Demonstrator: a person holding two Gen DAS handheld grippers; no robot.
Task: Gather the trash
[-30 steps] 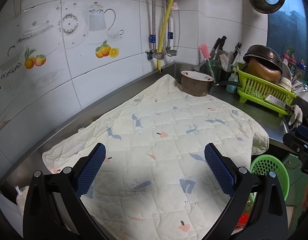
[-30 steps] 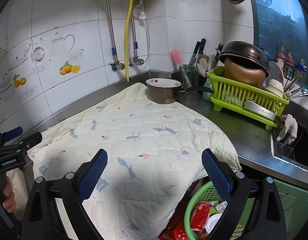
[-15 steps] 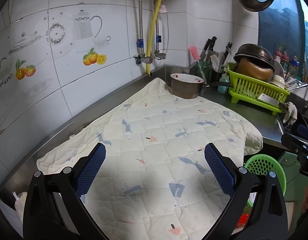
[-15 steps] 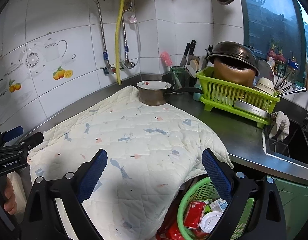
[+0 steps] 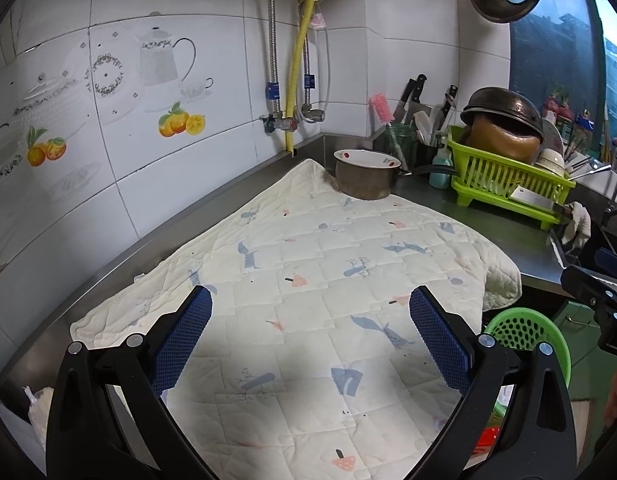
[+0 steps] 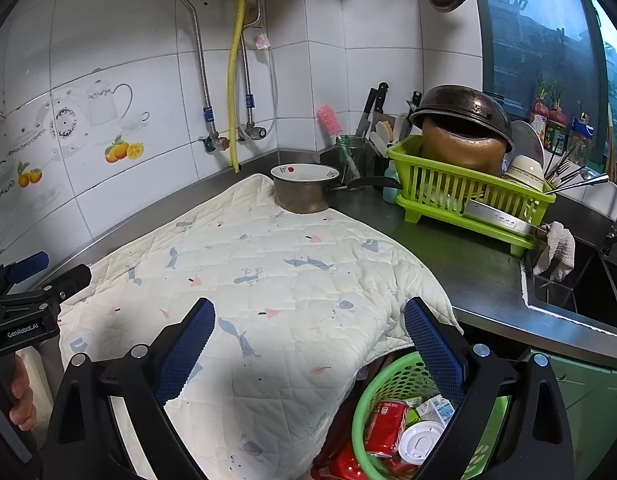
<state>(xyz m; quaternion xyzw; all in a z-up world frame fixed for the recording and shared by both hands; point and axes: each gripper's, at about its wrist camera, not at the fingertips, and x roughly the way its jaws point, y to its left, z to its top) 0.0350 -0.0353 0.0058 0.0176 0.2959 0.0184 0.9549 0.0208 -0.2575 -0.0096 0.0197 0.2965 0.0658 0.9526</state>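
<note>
A green mesh bin [image 6: 392,376] stands below the counter's front edge at the lower right; in the left wrist view the bin [image 5: 524,330] shows at the right. Inside it lie a red drink can [image 6: 384,426], a white cup lid [image 6: 418,442] and a small carton [image 6: 438,406]. My right gripper [image 6: 308,344] is open and empty, held above the quilt and the bin's rim. My left gripper [image 5: 310,332] is open and empty too, over the quilted cloth [image 5: 308,280] that covers the counter. The left gripper also appears at the left edge of the right wrist view, held by a hand [image 6: 22,404].
A metal saucepan [image 6: 304,192] sits on the quilt's far corner. A green dish rack [image 6: 468,200] with pots and bowls stands at the back right, with a knife and brush holder [image 6: 352,152] beside it. A sink [image 6: 580,292] lies at the right. Pipes run down the tiled wall.
Both grippers have drawn back and risen a little, so the counter looks farther off and more of the green bin's contents show in the right wrist view. Both stay open.
</note>
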